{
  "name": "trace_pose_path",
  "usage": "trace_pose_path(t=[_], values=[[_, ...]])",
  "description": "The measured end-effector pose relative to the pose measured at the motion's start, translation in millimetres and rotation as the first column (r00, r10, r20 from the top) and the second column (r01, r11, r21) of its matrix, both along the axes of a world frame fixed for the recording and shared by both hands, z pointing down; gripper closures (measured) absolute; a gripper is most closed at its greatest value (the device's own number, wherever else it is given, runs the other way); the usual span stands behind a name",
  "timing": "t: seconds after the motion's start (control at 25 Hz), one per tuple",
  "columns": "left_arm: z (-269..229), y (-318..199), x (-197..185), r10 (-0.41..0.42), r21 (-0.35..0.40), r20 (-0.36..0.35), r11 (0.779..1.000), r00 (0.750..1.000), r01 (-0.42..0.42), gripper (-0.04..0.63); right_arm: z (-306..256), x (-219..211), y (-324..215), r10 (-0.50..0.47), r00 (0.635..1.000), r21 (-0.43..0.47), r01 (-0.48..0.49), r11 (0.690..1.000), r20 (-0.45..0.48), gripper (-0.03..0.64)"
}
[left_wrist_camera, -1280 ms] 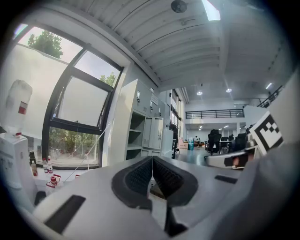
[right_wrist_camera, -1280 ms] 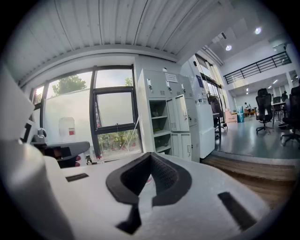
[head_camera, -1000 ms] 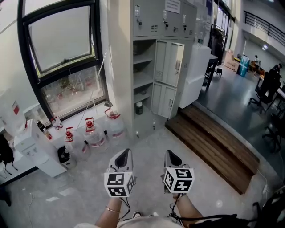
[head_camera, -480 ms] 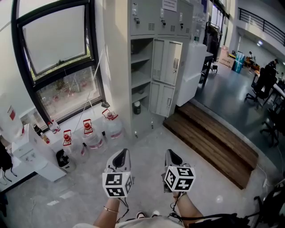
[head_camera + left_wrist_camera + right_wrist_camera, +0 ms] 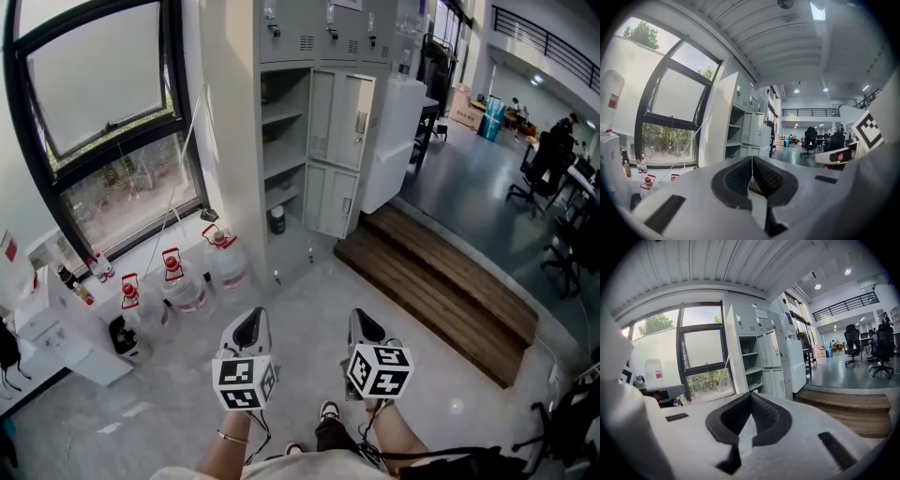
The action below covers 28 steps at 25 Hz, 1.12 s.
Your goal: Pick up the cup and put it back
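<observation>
A small dark cup-like thing [image 5: 276, 219] stands on the lower shelf of the open grey locker [image 5: 281, 141], far ahead of both grippers. My left gripper [image 5: 249, 328] and right gripper [image 5: 364, 325] are held side by side over the grey floor, pointing at the locker. Both are shut with nothing between their pads. In the left gripper view the black pads [image 5: 740, 178] meet in a thin line, with the locker [image 5: 740, 126] beyond. In the right gripper view the pads [image 5: 764, 416] also touch, with the locker [image 5: 754, 357] ahead.
Water jugs with red caps [image 5: 173, 281] stand on the floor under the window, left of the locker. A white dispenser [image 5: 56, 328] is at the far left. The locker door [image 5: 337, 155] hangs open. A wooden step [image 5: 441, 300] runs to the right, with office chairs [image 5: 539, 178] behind.
The locker, jugs and window have slid left in the head view as I come nearer. A shoe now shows between my arms. Both grippers stay shut.
</observation>
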<state>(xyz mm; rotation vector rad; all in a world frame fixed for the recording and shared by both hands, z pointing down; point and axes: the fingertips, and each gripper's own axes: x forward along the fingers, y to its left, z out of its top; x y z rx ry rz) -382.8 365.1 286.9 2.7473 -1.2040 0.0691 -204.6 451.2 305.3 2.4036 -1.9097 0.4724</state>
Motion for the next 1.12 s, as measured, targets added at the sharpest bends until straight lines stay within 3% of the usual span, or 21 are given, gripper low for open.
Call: trace_pose_path(t=[1.12], values=[[-6, -158, 192, -0.085, 0.016, 0.029, 0.996, 0.996, 0.085, 0.586, -1, 204, -173, -0.082, 0.997, -0.005, 0.082, 0.997, -0.002, 0.624]])
